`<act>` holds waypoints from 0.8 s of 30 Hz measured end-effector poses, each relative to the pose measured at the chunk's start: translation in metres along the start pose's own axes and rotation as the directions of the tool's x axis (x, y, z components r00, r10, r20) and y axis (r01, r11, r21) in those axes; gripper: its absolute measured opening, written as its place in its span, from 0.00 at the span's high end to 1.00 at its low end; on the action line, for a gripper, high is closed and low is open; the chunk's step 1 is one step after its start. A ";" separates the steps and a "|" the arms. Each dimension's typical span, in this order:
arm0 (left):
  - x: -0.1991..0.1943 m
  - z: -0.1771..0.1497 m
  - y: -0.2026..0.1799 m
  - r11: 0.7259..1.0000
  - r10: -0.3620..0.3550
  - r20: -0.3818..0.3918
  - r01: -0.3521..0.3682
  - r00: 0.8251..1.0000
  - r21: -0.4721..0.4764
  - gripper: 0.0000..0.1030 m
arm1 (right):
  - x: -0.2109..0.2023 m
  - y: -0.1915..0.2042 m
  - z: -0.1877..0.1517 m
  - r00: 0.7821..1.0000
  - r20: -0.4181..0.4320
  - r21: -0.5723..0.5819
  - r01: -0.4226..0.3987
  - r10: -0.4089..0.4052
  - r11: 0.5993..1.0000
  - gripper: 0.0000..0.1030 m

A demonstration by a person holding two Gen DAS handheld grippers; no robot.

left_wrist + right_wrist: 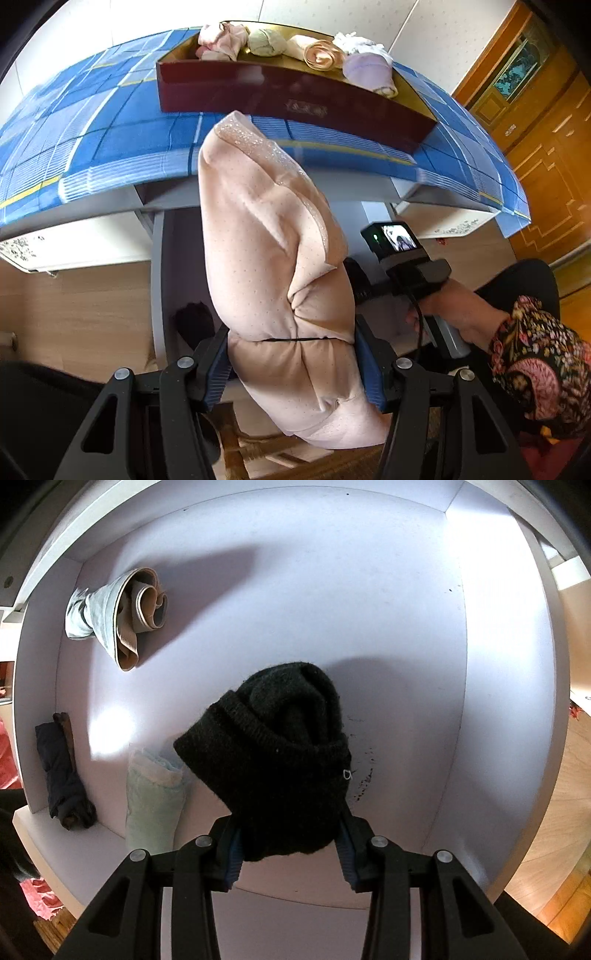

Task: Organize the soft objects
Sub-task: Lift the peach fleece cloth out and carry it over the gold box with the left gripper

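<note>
Two tongs, both loaded: left tongs (295, 365) clenched on a pink rolled bundle (273, 266), held in the air below the blue-checked worktop (92, 147) carrying a dark red tray (258, 92) of rolled items. Right tongs (290, 849) grip a black knit roll (273, 753) over a white drawer (332, 609) holding three more rolls.

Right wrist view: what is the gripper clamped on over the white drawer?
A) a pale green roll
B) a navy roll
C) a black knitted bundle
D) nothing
C: the right gripper pinches the black knitted bundle between its blue pads, above the drawer.
</note>
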State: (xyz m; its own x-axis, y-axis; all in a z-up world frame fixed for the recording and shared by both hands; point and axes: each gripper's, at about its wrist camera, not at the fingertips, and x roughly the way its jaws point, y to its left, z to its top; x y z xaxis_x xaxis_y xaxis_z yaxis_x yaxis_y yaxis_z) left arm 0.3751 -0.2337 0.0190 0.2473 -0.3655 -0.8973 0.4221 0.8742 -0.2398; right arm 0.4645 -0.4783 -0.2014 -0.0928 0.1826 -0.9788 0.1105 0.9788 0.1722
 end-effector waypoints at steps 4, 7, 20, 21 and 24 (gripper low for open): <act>-0.010 -0.003 -0.009 1.000 -0.018 0.023 0.018 1.000 0.013 0.42 | 0.005 -0.002 0.000 1.000 -0.004 0.011 -0.003 0.003 1.000 0.59; -0.026 0.004 -0.014 0.999 -0.039 0.048 0.038 0.998 0.025 0.42 | 0.004 -0.001 -0.001 1.000 -0.006 0.016 -0.003 0.003 1.000 0.59; -0.057 0.138 -0.044 0.994 -0.009 0.201 -0.014 0.980 0.110 0.42 | 0.006 -0.009 -0.004 1.000 -0.002 0.031 -0.004 0.004 1.000 0.59; -0.058 0.148 -0.045 0.994 0.000 0.208 -0.022 0.978 0.106 0.42 | 0.006 -0.009 -0.004 1.000 -0.002 0.033 -0.006 0.006 0.999 0.59; -0.052 0.182 -0.046 0.993 0.027 0.221 -0.052 0.975 0.106 0.42 | 0.007 -0.009 -0.003 1.000 -0.002 0.039 -0.011 0.011 0.999 0.59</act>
State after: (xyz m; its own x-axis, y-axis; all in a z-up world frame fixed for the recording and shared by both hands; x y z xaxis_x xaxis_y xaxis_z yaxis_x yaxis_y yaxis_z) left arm 0.5021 -0.3134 0.1439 0.4450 -0.4030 -0.7998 0.4989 0.8532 -0.1523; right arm 0.4602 -0.4860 -0.2093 -0.0937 0.1934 -0.9766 0.1495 0.9726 0.1782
